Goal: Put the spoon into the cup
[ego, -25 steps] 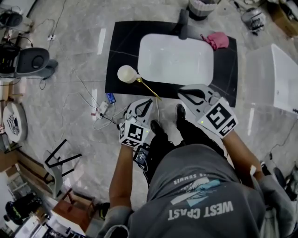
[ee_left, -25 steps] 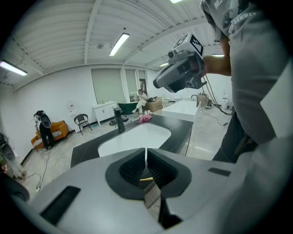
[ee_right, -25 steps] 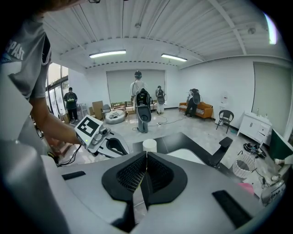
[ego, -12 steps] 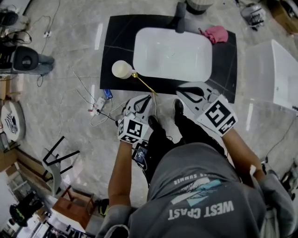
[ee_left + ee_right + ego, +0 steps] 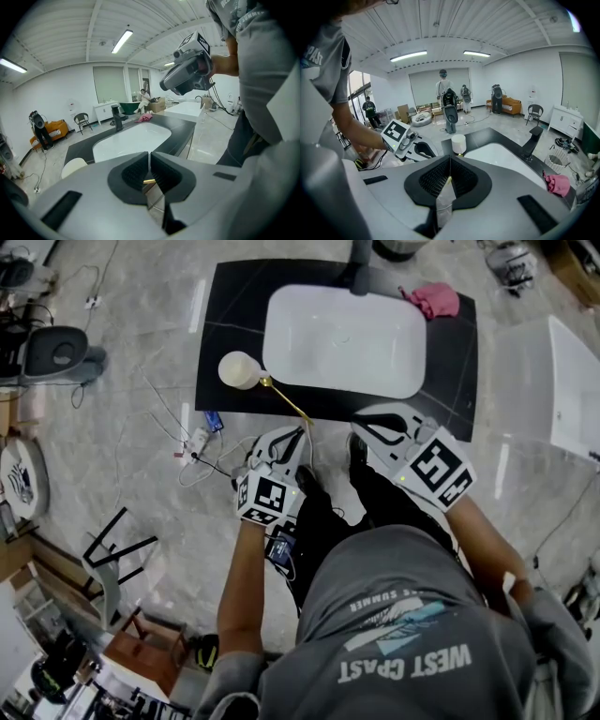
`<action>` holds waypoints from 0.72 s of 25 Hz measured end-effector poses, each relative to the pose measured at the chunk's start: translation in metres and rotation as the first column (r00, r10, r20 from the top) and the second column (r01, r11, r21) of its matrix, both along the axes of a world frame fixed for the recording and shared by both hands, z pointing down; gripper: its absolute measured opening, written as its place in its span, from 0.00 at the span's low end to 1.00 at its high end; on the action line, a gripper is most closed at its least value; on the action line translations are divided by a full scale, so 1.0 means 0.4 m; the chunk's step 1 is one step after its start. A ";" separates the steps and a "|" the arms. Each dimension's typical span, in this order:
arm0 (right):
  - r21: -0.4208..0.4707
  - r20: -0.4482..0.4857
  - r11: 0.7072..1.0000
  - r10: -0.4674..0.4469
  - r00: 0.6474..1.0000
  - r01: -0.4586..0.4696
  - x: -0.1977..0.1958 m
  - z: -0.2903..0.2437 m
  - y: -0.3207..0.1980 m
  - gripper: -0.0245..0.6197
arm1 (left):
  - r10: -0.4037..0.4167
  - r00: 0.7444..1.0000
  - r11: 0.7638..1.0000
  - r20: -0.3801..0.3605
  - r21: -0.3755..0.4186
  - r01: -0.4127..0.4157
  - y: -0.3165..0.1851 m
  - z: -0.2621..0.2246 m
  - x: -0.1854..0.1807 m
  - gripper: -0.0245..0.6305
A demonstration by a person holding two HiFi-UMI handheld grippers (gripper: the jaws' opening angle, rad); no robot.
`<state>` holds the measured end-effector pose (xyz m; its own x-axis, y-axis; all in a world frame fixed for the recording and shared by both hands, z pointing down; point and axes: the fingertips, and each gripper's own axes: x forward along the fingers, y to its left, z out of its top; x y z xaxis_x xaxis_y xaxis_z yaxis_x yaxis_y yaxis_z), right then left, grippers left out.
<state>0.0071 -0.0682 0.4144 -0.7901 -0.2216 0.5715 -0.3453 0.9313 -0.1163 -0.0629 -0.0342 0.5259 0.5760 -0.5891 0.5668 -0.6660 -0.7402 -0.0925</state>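
Note:
A cream cup stands on the black counter, left of the white sink. A gold spoon lies flat on the counter; its bowl is by the cup and its handle runs to the front edge. My left gripper hovers just short of the handle's end, shut and holding nothing. In the left gripper view a bit of gold handle shows beyond the closed pads. My right gripper hangs at the counter's front edge, right of the spoon, shut and empty. The cup lies ahead of it.
A dark faucet and a pink cloth sit behind the sink. A white box-like unit stands to the right. Cables and a power strip lie on the floor to the left, beside a chair.
Both grippers have sunk slightly and edged toward the counter's front edge. Cup and spoon keep their places on the counter. Both pairs of jaws stay shut.

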 end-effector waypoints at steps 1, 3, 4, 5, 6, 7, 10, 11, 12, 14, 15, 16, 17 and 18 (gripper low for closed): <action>-0.001 0.001 1.000 -0.001 1.000 0.001 0.000 0.002 0.002 0.09 | 0.000 1.000 1.000 0.000 0.000 0.000 0.002 0.001 0.001 0.04; -0.004 0.004 1.000 -0.002 1.000 0.002 0.000 0.004 0.006 0.09 | -0.002 1.000 1.000 -0.001 -0.001 0.002 0.007 0.002 0.004 0.04; -0.006 0.006 1.000 -0.003 1.000 0.003 0.000 0.004 0.008 0.09 | -0.004 1.000 1.000 -0.002 0.000 0.004 0.008 0.002 0.005 0.04; -0.008 0.007 1.000 -0.003 1.000 0.003 0.001 0.004 0.009 0.09 | -0.007 1.000 1.000 -0.004 0.001 0.007 0.009 0.000 0.007 0.04; -0.010 0.009 1.000 -0.002 1.000 0.002 0.001 0.004 0.009 0.09 | -0.010 1.000 1.000 -0.006 0.001 0.010 0.010 -0.002 0.008 0.04; -0.013 0.011 1.000 0.000 1.000 0.000 0.001 0.003 0.010 0.09 | -0.012 1.000 1.000 -0.008 0.001 0.012 0.010 -0.005 0.008 0.04; -0.023 0.016 1.000 0.006 1.000 -0.006 0.001 0.005 0.009 0.09 | -0.012 1.000 1.000 -0.014 0.003 0.012 0.007 -0.009 0.011 0.04; -0.025 0.015 1.000 0.005 1.000 -0.005 0.002 0.008 0.009 0.09 | -0.011 1.000 1.000 -0.013 0.003 0.011 0.006 -0.007 0.012 0.04; -0.027 0.016 1.000 0.006 1.000 -0.005 0.002 0.012 0.008 0.09 | -0.008 1.000 1.000 -0.012 0.001 0.008 0.005 -0.003 0.013 0.04; -0.035 0.020 0.999 0.012 1.000 -0.012 0.001 0.021 0.007 0.09 | -0.004 1.000 1.000 -0.010 -0.005 0.004 0.005 0.006 0.014 0.04; -0.040 0.020 0.999 0.013 1.000 -0.012 0.000 0.026 0.008 0.09 | -0.003 1.000 1.000 -0.009 -0.009 0.003 0.005 0.011 0.015 0.04; -0.044 0.019 0.999 0.011 1.000 -0.010 0.000 0.031 0.010 0.09 | -0.002 1.000 1.000 -0.008 -0.013 0.002 0.006 0.015 0.014 0.04; -0.048 0.019 0.999 0.011 1.000 -0.010 -0.002 0.035 0.011 0.09 | 0.000 1.000 1.000 -0.008 -0.017 0.000 0.008 0.017 0.013 0.04; -0.052 0.020 0.999 0.013 1.000 -0.012 -0.003 0.037 0.011 0.09 | 0.001 1.000 1.000 -0.007 -0.020 -0.002 0.009 0.019 0.012 0.04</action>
